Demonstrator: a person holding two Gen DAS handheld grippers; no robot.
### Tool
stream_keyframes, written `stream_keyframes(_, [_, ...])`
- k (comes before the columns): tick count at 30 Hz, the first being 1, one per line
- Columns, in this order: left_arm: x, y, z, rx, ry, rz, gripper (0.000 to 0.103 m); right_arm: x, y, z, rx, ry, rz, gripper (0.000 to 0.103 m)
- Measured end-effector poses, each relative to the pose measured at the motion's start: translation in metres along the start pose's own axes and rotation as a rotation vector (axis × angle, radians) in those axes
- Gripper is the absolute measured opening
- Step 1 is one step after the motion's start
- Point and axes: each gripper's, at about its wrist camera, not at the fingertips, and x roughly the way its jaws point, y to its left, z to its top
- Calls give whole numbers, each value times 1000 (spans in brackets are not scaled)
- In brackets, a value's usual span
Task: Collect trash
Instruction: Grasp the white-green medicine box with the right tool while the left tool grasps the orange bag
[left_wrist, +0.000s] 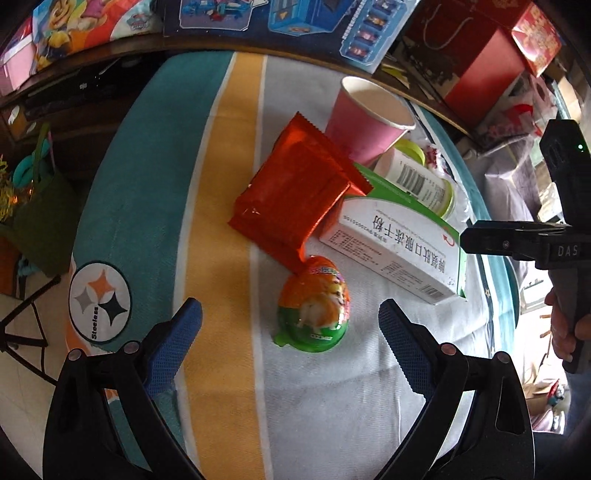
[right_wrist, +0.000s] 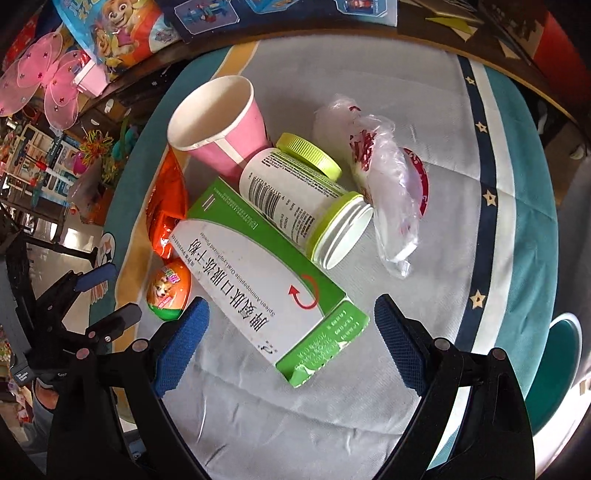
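Trash sits piled mid-counter (left_wrist: 221, 369); both claws hang apart w/ nothing in them, left claw (left_wrist: 290, 325) over egg (left_wrist: 314, 306), right claw (right_wrist: 291, 325) over box (right_wrist: 258, 273). Risk: box leans on jar (right_wrist: 295, 199) & cup (right_wrist: 218, 122), so pulling it prob. rolls jar or tips cup; egg is round & may squirt out of the pads.

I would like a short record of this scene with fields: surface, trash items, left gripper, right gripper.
surface: striped cloth
trash items: pink paper cup, white jar lying open, its green lid, medicine box, orange wrapper, egg-shaped toy package, crumpled plastic bag
left gripper: open, above the egg package
right gripper: open, above the medicine box
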Motion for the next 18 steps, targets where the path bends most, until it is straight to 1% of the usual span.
stream_keyframes(4, [5,3,0,2,10,1,96,15,0,3,13,33,-2,87])
stream_keyframes(10, [12,6,-3,16,32,0,96,22,19,-4,-5,91,66,87])
stream_keyframes(15, [10,14,-7,15,30,-4,96,28,44,7,-69,84,24,87])
stream_keyframes(18, [6,20,-10,14,21,3,96,41,53,13,-87,101,7,87])
